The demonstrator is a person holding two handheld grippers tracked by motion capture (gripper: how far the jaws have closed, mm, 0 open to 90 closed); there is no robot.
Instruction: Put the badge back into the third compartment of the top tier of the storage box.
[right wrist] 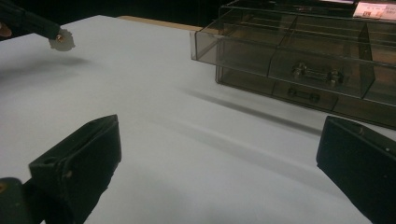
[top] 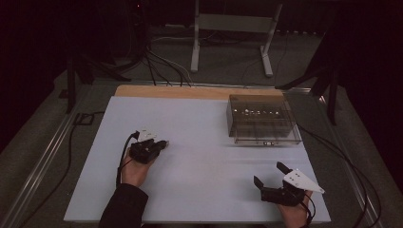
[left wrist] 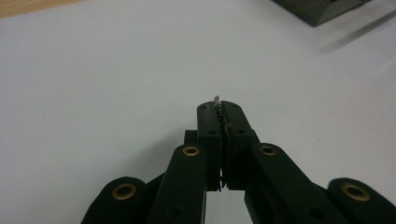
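Note:
My left gripper hovers over the left half of the white table mat, shut on a small pale toothed disc. In the left gripper view only the disc's thin edge pokes out above the closed jaws. In the right gripper view the left gripper holds the disc just above the mat, far off at upper left. My right gripper is near the front right of the mat, open wide with nothing between its jaws.
A clear smoky plastic drawer box with small handles stands at the back right of the mat. A wooden strip runs along the mat's far edge. Cables and stand legs lie on the floor beyond.

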